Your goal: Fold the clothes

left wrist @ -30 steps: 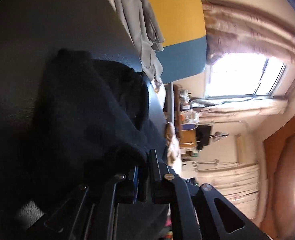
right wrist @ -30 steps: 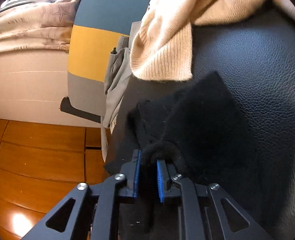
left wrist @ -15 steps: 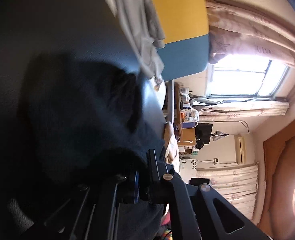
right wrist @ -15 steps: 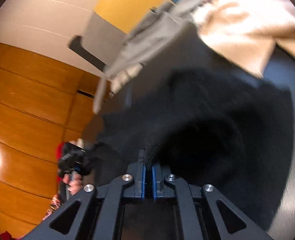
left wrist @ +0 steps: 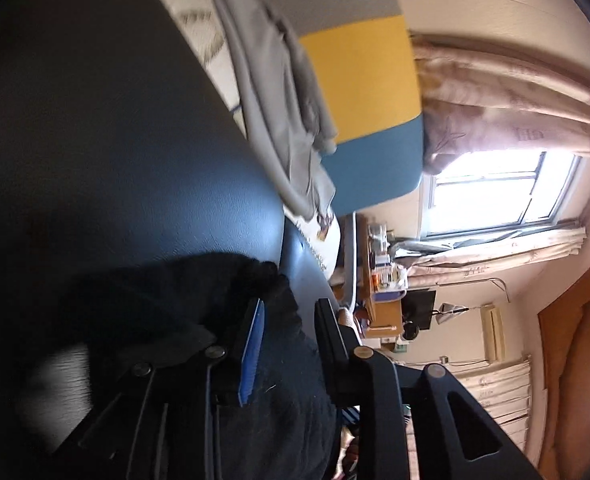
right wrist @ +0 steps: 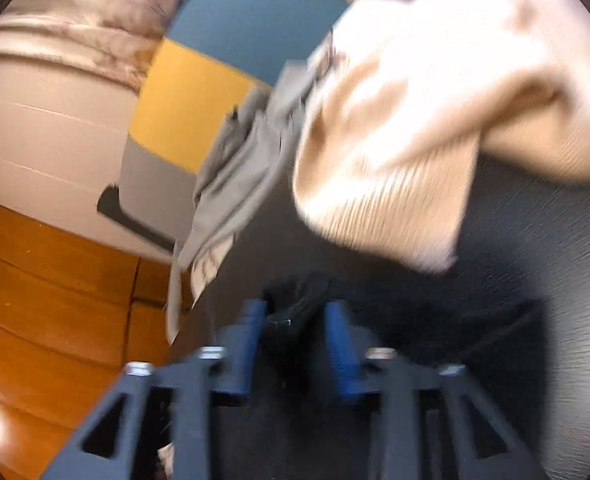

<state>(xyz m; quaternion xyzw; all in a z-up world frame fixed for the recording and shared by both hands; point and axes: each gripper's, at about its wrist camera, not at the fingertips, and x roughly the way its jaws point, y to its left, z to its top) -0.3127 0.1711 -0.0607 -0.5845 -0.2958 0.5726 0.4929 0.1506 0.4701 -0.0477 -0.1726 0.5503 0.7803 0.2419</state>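
Observation:
A black knit garment (left wrist: pixel 167 312) lies bunched on the dark leather surface (left wrist: pixel 95 140). My left gripper (left wrist: pixel 289 308) is open, its blue-padded fingers spread with a fold of the black cloth lying loose between them. The same black garment (right wrist: pixel 435 320) shows low in the blurred right wrist view. My right gripper (right wrist: pixel 297 316) is open too, and a dark fold of the cloth stands between its blue pads (right wrist: pixel 339 344) without being pinched.
A beige ribbed sweater (right wrist: pixel 415 128) lies on the leather just beyond the black garment. A grey garment (left wrist: pixel 275 92) hangs over the surface's far edge beside a blue, yellow and grey headboard (left wrist: pixel 367 80). Wooden floor (right wrist: pixel 35 300) lies below. A window (left wrist: pixel 495 192) and cluttered desk stand beyond.
Both grippers were shut on the black garment half a second ago and have opened, letting it go. The cloth now sits lower and nearer the grippers, and the right view swung back toward the sweater.

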